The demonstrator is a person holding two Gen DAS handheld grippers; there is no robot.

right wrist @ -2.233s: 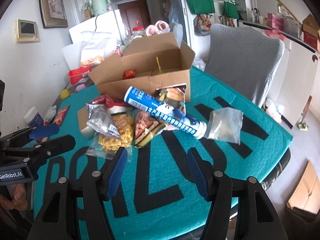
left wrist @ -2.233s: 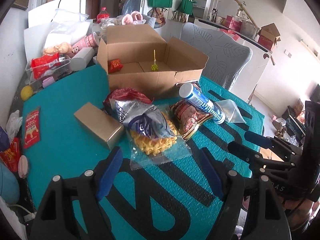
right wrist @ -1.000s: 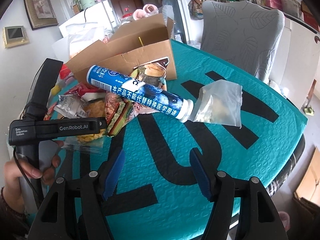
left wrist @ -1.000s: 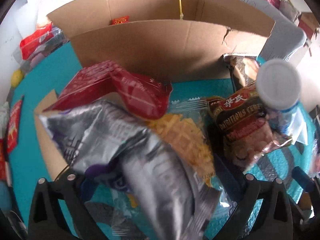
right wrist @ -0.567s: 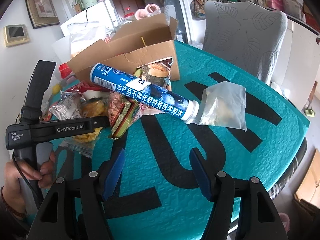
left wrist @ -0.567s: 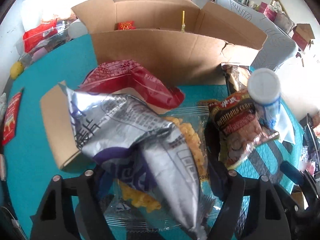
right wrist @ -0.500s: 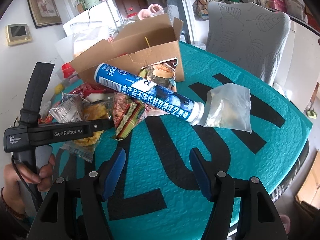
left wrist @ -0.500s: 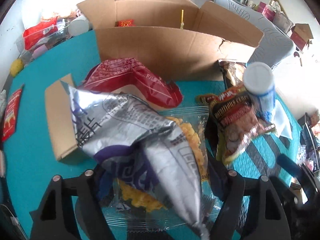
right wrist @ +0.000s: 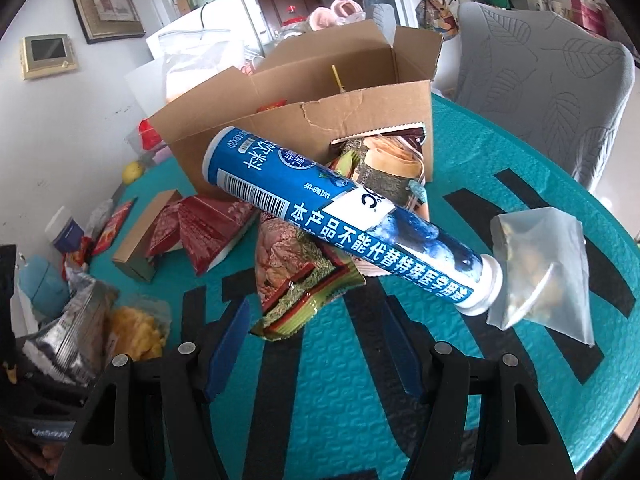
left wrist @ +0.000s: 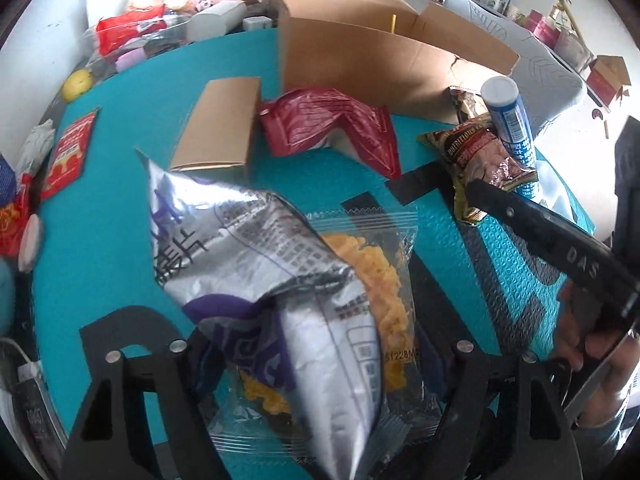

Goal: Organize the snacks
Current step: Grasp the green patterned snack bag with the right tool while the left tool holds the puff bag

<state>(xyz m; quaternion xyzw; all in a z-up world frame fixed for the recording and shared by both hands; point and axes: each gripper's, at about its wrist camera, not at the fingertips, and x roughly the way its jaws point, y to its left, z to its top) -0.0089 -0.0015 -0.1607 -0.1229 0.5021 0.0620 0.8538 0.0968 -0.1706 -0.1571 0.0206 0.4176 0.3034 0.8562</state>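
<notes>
A teal mat (right wrist: 520, 168) covers the cluttered table where I work. My left gripper (left wrist: 320, 364) is clamped on two bags at once: the silver snack bag (left wrist: 256, 264) and the clear bag of yellow crisps (left wrist: 372, 264) under it, both pulled clear of the heap. My right gripper (right wrist: 312, 340) stands apart and empty, its pads just short of the brown snack packet (right wrist: 300, 276) under the blue tube (right wrist: 348, 220). The cardboard box (left wrist: 384, 52) waits open behind. I reckon the slick foil could slide from the pinch on the way there, or the tube roll off once its packet shifts.
</notes>
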